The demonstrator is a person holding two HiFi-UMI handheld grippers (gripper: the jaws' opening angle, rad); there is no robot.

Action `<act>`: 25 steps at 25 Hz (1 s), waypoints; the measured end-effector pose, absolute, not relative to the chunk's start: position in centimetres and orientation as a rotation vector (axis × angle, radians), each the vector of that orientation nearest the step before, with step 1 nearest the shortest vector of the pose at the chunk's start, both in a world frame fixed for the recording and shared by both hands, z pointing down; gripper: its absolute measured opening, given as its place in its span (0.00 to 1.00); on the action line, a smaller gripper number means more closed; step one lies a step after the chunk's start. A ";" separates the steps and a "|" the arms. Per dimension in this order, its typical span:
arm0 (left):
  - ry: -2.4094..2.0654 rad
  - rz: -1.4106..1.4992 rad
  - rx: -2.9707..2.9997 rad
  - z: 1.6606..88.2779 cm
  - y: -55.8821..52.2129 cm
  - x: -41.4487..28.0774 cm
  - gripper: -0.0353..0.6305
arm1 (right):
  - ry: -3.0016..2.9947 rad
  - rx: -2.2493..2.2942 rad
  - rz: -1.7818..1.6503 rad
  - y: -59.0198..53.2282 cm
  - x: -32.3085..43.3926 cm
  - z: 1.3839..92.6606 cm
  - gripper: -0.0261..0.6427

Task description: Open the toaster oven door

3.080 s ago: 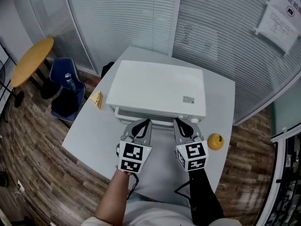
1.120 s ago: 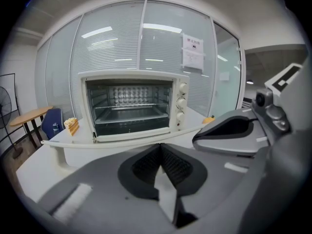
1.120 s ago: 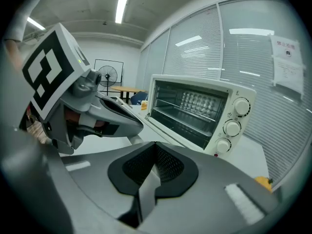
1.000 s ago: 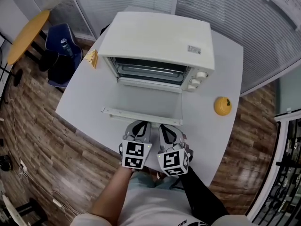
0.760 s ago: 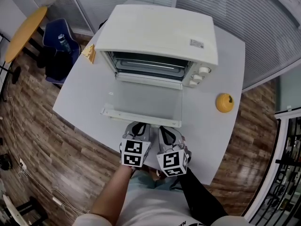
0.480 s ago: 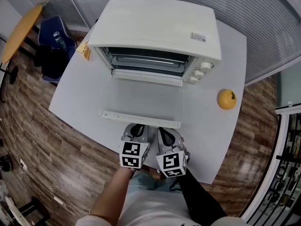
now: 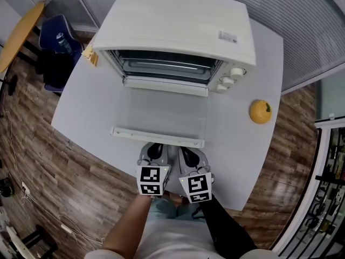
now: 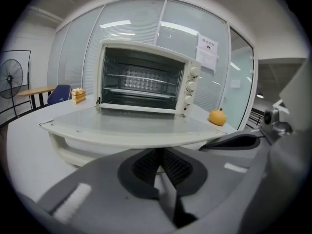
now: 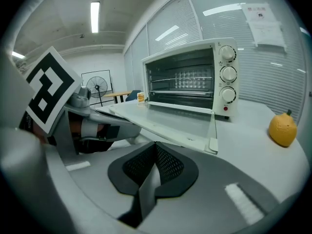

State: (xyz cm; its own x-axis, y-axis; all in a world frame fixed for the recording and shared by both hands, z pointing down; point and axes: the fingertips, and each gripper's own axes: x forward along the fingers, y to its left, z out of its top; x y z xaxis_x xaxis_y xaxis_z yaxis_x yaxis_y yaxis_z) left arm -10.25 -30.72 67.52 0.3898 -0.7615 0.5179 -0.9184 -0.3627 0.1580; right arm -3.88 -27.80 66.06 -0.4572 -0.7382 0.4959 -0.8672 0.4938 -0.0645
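Note:
The white toaster oven [image 7: 178, 23] stands at the back of the grey table [image 7: 81, 112], its glass door [image 7: 161, 115] folded down flat and the rack inside showing. The door's handle bar [image 7: 157, 137] lies nearest me. My left gripper [image 7: 154, 152] and right gripper [image 7: 190, 155] sit side by side just in front of that handle, both shut with nothing between the jaws. In the left gripper view the door [image 8: 126, 128] spreads level above the jaws. The right gripper view shows the door's corner [image 9: 212, 143] and the oven's three knobs [image 9: 228, 74].
An orange [image 7: 260, 111] rests on the table to the oven's right. A small yellow-brown item [image 7: 89, 55] lies at the oven's left. Off the table to the left are a blue chair [image 7: 56, 42] with a bottle and a round yellow table [image 7: 21, 34]. Wood floor surrounds.
Three seconds ago the door was closed with both grippers at its handle; since then it has dropped open. Over the last second the grippers edged slightly back toward me.

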 end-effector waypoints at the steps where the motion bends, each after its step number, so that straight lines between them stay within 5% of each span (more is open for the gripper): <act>1: -1.448 0.512 2.225 67.5 -30.5 -10.3 0.14 | -2.338 1.324 0.435 -27.8 -3.9 66.2 0.04; 25: -1.483 0.570 2.282 66.6 -28.5 -11.9 0.14 | -2.126 1.116 0.381 -26.8 -5.2 70.0 0.04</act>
State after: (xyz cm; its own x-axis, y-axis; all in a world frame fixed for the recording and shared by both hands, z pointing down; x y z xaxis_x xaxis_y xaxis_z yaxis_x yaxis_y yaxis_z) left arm -11.92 -28.52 66.60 0.3681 -0.7746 0.5143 -0.9196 -0.3851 0.0782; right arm -5.17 -26.78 70.04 -0.3879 -0.6037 0.6965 -0.8080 0.5863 0.0582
